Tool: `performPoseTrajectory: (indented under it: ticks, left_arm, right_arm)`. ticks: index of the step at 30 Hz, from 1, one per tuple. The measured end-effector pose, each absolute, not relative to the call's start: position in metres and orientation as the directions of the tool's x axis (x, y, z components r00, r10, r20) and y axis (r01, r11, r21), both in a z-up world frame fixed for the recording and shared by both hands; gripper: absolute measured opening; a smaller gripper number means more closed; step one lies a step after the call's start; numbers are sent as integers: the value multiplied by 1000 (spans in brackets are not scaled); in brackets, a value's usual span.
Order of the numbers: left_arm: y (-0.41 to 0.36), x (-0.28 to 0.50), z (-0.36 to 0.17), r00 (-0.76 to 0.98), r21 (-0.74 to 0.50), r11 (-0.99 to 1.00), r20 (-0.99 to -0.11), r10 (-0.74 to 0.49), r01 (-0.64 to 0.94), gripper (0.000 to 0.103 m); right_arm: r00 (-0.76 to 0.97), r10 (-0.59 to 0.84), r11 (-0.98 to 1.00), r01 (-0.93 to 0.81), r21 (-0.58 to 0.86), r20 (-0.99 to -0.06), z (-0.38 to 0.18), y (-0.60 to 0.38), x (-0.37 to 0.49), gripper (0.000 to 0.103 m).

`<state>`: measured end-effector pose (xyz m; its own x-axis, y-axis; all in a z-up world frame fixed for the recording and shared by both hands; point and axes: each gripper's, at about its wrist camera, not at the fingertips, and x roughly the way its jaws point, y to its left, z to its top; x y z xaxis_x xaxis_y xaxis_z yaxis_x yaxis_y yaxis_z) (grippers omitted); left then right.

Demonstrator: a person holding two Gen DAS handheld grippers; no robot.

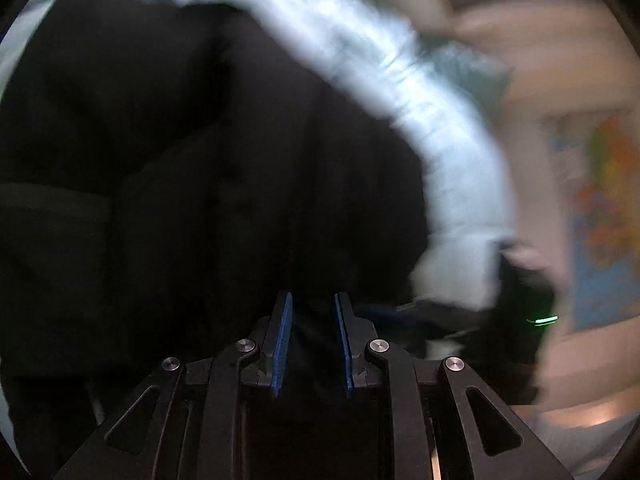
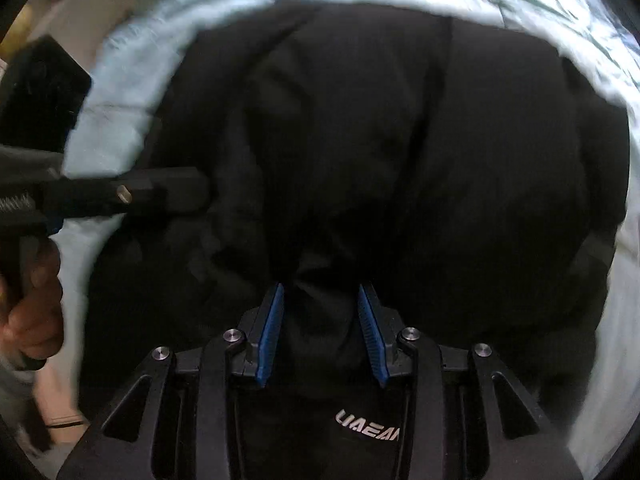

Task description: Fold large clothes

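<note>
Presently listed: one large black garment (image 2: 400, 140), bulky and creased, spread over a pale blue bed sheet (image 2: 132, 80) that shows as a rim around it in both wrist views. Left gripper (image 1: 312, 300): black frame, blue-lined fingers, jaws drawn close with only a narrow gap, a bunch of the black cloth lying in that gap; grip appears closed on the fabric, though the picture is dark and smeared. In the right wrist view the same tool enters from the left edge, its tip reaching the near-left part of the garment, with a person's hand (image 2: 32, 312) wrapped round its handle. Right gripper (image 2: 322, 292): blue pads (image 2: 270, 340) standing partly apart, a fold of black cloth rising between them and touching both; whether the pads truly press it cannot be told. White lettering (image 2: 368, 428) on black fabric just below the right jaws. Background, left wrist view: blurred pale wall and a colourful poster (image 1: 604, 216), well beyond the sheet's edge.
</note>
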<state>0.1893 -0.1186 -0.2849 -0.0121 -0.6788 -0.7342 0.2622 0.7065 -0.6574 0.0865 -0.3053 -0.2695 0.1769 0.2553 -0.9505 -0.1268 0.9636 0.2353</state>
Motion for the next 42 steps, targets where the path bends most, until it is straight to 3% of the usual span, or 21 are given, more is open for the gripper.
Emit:
performPoseTrajectory:
  ticks: [1, 5, 10, 13, 14, 15, 17, 23, 31, 35, 42]
  left_arm:
    - [-117, 185, -297, 3, -632, 729, -755, -656, 264, 17]
    - [-102, 183, -305, 11, -706, 688, -697, -717, 171, 16]
    - [-116, 168, -246, 48, -582, 736, -772, -634, 346, 16]
    - [-119, 155, -211, 97, -549, 719, -762, -640, 426, 20]
    - [-121, 152, -202, 119, -548, 713, -750, -650, 437, 29]
    - [-118, 147, -201, 134, -547, 715, -746, -653, 435, 49]
    - [-120, 147, -213, 158, -529, 745, -762, -628, 406, 61]
    - [-120, 149, -276, 112, -503, 802, -821, -560, 321, 53]
    - [-117, 141, -224, 138, -507, 806, -814, -564, 306, 53]
    - [-69, 106, -200, 200, -415, 879, -864, -462, 234, 53]
    - [40, 36, -200, 231, -399, 917, -891, -390, 9, 53]
  right_arm:
    - [183, 249, 967, -105, 233, -951, -281, -307, 80, 43]
    - [195, 284, 959, -61, 278, -939, -286, -320, 69, 41]
    - [289, 312, 950, -92, 298, -905, -228, -347, 56, 44]
    - [379, 280, 960, -104, 260, -882, -197, -358, 60, 44]
    - [405, 266, 964, -100, 247, -875, -192, -360, 66, 47]
    - [419, 255, 967, -93, 238, -871, -191, -360, 76, 49]
    - [411, 224, 974, -82, 209, -884, -201, -355, 96, 52]
    - [308, 142, 989, -83, 122, -941, -270, -349, 109, 50]
    - [303, 141, 990, -53, 131, -943, -233, -356, 79, 53]
    - [321, 123, 991, 17, 135, -939, -216, -371, 38, 63]
    - [330, 101, 981, 126, 150, -939, -186, -415, -48, 64]
